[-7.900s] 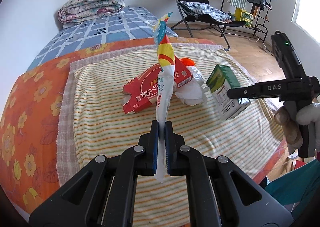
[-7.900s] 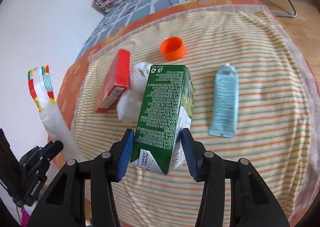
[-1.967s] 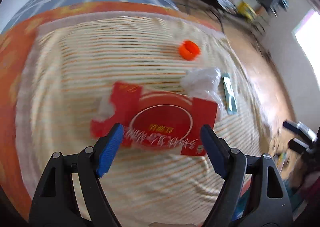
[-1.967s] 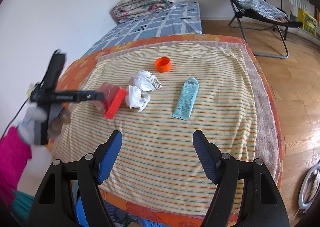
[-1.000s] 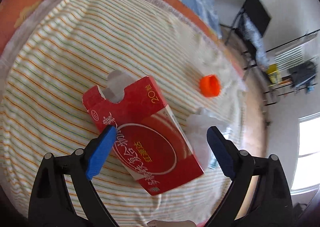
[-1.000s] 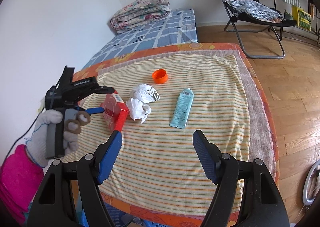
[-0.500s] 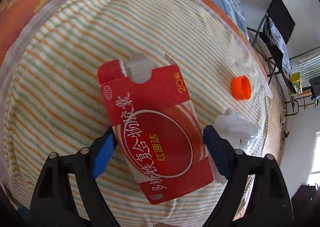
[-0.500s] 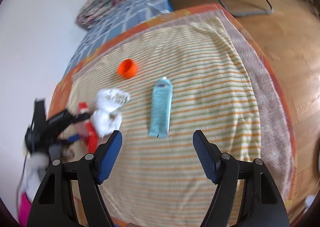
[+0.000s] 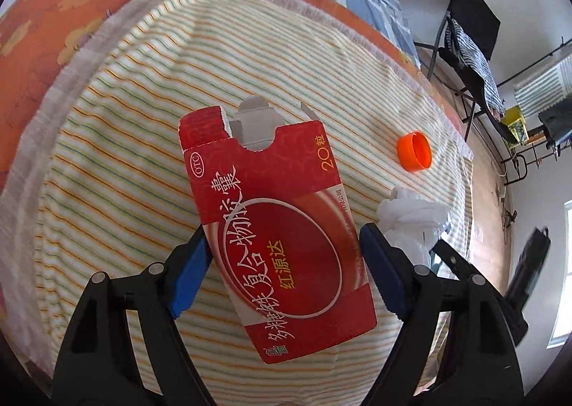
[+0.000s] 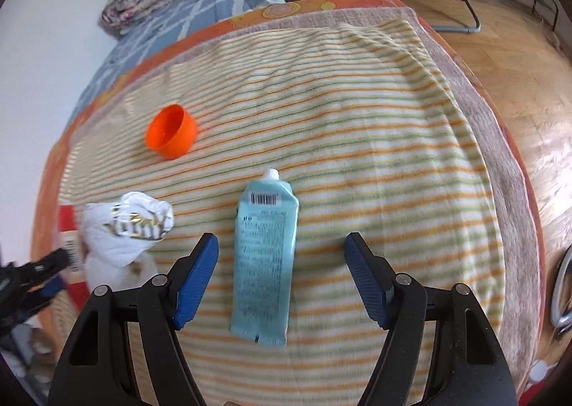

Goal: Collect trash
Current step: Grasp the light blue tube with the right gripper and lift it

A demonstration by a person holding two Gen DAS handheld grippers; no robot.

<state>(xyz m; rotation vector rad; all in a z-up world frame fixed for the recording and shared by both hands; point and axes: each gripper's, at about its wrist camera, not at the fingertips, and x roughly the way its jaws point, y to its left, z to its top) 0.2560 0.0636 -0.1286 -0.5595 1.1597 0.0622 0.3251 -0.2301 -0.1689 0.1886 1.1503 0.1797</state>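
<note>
Left gripper [image 9: 282, 268] is closing on the red box [image 9: 275, 227], pads now touching; right gripper [image 10: 282, 280], still open and empty, has descended over the blue tube [image 10: 266, 263].

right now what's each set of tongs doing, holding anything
Left tongs: closing around the red box, pads at its sides.
Right tongs: open, empty, above the blue tube.

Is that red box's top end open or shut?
Open: the red box has its top torn, with a pale inner flap sticking out past the red edge.
</note>
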